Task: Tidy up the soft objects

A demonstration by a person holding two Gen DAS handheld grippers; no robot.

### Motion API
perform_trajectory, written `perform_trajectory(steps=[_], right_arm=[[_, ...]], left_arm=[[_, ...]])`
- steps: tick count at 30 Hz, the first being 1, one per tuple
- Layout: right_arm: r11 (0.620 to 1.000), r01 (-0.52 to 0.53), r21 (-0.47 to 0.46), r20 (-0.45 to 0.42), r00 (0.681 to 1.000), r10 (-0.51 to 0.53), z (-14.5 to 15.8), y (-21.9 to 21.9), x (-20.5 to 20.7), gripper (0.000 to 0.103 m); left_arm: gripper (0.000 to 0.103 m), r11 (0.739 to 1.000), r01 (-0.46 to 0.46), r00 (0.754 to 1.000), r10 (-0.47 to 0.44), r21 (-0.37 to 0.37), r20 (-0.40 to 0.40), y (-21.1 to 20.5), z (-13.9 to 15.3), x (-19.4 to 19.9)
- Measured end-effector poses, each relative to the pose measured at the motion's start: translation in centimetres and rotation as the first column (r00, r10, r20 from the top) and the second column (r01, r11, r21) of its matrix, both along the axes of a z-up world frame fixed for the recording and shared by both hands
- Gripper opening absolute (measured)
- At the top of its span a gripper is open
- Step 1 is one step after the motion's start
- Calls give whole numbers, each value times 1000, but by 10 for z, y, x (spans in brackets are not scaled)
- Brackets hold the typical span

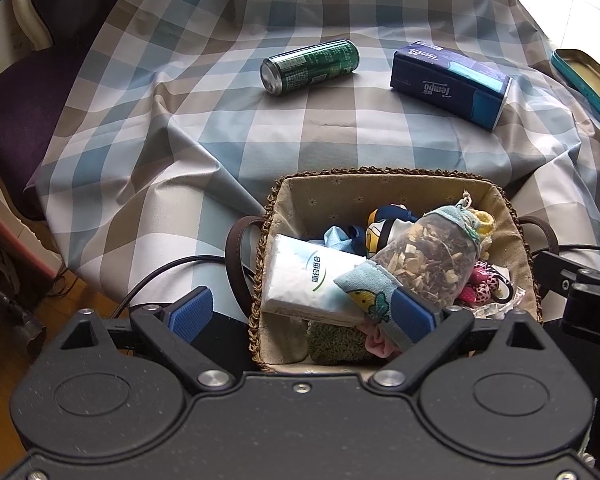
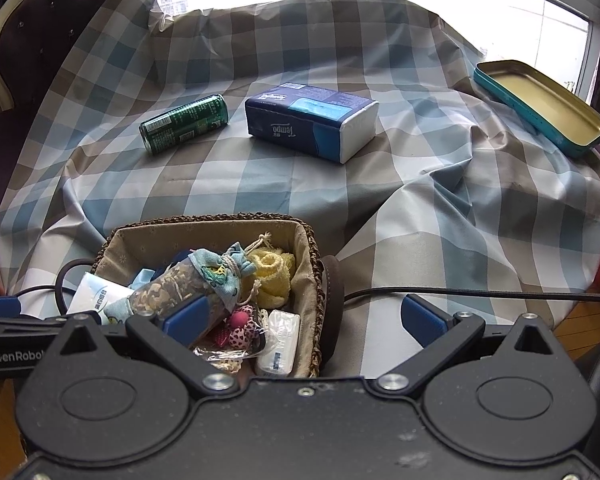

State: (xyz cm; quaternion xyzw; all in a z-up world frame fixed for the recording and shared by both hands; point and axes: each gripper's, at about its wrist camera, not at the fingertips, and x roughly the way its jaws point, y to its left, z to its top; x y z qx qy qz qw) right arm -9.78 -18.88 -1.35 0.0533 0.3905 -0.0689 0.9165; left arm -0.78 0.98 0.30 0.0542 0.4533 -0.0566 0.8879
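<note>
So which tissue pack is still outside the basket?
The dark blue Tempo pack, lying on the checked cloth beside the green can; the white packs sit inside the basket.

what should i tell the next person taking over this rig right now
Left gripper: open, holding nothing, low over the near edge of the basket.
Right gripper: open, holding nothing, at the basket's right near corner.
Done: the basket already holds a white tissue pack, a herb pouch, a yellow cloth, a small tissue packet and other small soft bits.
Left: the blue tissue pack lies out on the tablecloth, beyond the basket; it is likely the last soft thing to bring in.
Probably leave: the green can on its side and the metal tin, both hard.
</note>
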Motion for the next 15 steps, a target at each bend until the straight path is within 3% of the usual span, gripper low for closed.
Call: perform_trajectory(steps=[15], right_arm=[[1000,-2,2,-7,1000,2,-2,1,1,103]], left_arm=[[94,1000,-11,1000,11,-1,-8,0,-2,1]])
